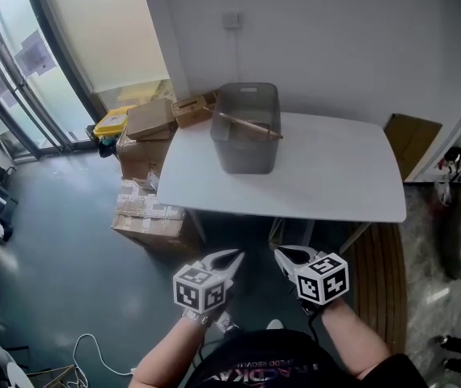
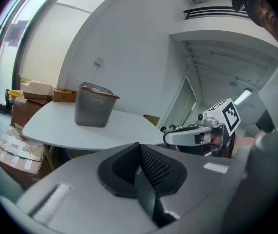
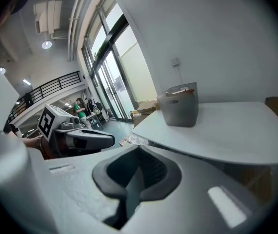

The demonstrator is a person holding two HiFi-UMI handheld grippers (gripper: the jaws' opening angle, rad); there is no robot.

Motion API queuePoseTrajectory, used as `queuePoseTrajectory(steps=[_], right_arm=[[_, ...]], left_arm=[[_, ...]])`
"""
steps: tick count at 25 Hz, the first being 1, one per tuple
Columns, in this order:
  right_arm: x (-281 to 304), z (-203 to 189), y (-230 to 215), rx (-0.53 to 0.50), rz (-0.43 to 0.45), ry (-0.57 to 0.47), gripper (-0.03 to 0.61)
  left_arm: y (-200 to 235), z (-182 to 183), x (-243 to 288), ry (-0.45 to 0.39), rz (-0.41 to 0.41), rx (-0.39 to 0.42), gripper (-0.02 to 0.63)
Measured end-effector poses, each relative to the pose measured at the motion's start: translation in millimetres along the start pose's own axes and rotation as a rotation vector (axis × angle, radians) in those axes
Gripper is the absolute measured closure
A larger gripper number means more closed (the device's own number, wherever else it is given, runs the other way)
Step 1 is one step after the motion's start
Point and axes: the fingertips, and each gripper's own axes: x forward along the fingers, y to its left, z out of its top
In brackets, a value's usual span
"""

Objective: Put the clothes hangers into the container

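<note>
A grey plastic container [image 1: 246, 126] stands at the back left of the white table [image 1: 336, 184]. A wooden clothes hanger [image 1: 251, 125] lies slanted inside it, one end over the rim. My left gripper [image 1: 232, 256] and right gripper [image 1: 281, 255] hover side by side below the table's near edge, close to my body. Both are shut with nothing between the jaws. The left gripper view shows its closed jaws [image 2: 140, 148], the container [image 2: 94, 105] far ahead and the right gripper [image 2: 197, 135] alongside. The right gripper view shows its closed jaws [image 3: 139, 153], the container [image 3: 180, 105] and the left gripper [image 3: 80, 139].
Cardboard boxes [image 1: 145, 208] are stacked on the floor left of the table, with a yellow box [image 1: 111, 122] behind them. A brown board [image 1: 412, 140] leans at the right wall. Glass doors run along the far left. A white cable [image 1: 93, 350] lies on the floor.
</note>
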Motion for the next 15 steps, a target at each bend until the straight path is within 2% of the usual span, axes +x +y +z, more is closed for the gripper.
queuePoseTrajectory(steps=[15], right_arm=[[-64, -64, 2, -0.011, 0.057, 0.028, 0.577]], left_arm=[[-81, -47, 6, 0.018, 0.007, 0.007, 0.608]])
